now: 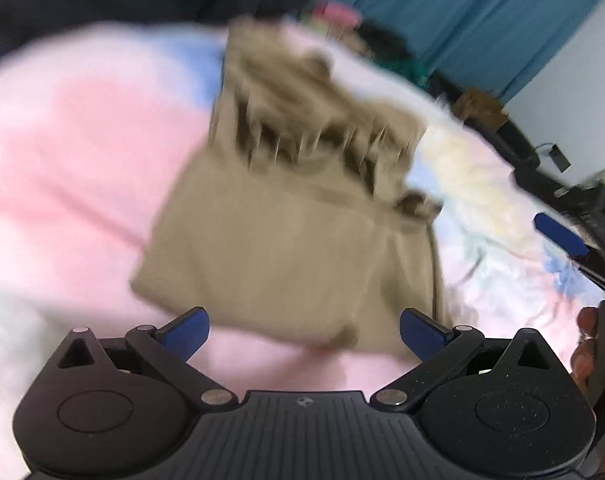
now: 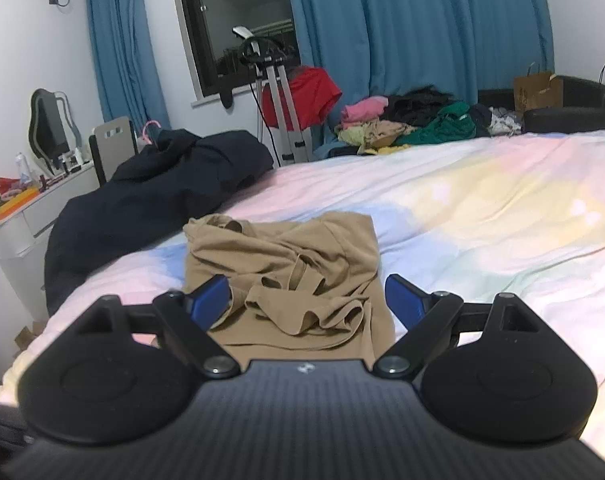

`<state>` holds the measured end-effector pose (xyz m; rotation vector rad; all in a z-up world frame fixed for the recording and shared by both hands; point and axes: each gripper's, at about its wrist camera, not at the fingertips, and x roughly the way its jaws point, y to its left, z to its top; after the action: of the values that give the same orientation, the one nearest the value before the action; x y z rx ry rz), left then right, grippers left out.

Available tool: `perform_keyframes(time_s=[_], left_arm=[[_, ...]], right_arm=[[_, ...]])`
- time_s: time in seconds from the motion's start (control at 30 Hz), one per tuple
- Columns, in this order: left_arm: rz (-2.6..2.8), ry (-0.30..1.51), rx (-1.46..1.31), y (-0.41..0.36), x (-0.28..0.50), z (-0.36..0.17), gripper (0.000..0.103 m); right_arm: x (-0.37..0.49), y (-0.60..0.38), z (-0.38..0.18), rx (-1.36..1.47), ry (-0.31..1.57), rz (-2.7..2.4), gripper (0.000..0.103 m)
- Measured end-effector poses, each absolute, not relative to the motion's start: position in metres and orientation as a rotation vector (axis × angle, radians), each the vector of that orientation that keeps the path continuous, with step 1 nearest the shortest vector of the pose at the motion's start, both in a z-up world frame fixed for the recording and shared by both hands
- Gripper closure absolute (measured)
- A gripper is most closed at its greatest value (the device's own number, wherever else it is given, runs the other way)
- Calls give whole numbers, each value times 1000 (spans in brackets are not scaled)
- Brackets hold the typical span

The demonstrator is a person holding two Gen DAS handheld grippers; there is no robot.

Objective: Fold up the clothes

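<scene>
Tan garment [image 2: 290, 276] lying on the bed [image 2: 482, 208], partly folded into a rough rectangle, with the strap end bunched loose on top. Left claw [image 1: 304, 330] spread wide, nothing between the fingers, hovering just short of the near edge of the garment. Right claw [image 2: 306, 300] likewise spread and empty, positioned low over the strapped end, one finger to each side of the cloth.

Risks noted:
- Left wrist view heavily smeared (fast motion probable); poor sight of the hem, hence a likely miss or a pinch of the bedsheet along with the garment.
- Loose straps and ruffled top layer: liable to snag on a finger or be caught singly, dragging the fold apart when lifted.
- Uneven grips at the two ends: likely skewed crease, or the stacked layers sliding off one another.
- Dark jacket [image 2: 150, 200] lying near on the left; some chance of the garment being pushed against it.
- Unfolded pile [image 2: 406, 124] well apart at the far side; no interference expected.
</scene>
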<state>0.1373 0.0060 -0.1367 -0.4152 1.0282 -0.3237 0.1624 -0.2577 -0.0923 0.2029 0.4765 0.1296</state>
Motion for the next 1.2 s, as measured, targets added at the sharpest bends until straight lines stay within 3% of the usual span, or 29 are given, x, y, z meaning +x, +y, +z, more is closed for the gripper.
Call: perform_keyframes(time_s=[0.13,0.27,0.43,0.53,0.63,0.8,0.87,1.07,1.13,1.2], left_arm=[[-302,1076,-564,21,146,-162,1],[-225,979,-787,51,145,-170,5],[-179,937,-816,61,141,-173,11],[-170,933,-760,55,137,-171,21],[-153,926,-702,49,132,-168,35],[-142,878,-682,49,129,-158,71],[-151,855,-708,51,130,-156,80],[-180,784,-787,55,132,-150,86],[-189,761,-812,56,133,-148,91],[-204,733,-828,57,133,-144,92]], right_arm=[[168,-258,-99,209,517,128,17],[174,-259,-108,223,566,121,17],[189,-283,-149,623,767,227,16],[200,-290,-188,903,949,260,16],[196,-289,-204,1055,1009,280,15],[185,-281,-220,1254,1069,344,14],[178,-270,-225,1286,1095,368,14],[162,-263,-237,1314,1064,283,15],[158,-275,-236,1331,996,190,23],[154,-288,-235,1346,926,97,24]])
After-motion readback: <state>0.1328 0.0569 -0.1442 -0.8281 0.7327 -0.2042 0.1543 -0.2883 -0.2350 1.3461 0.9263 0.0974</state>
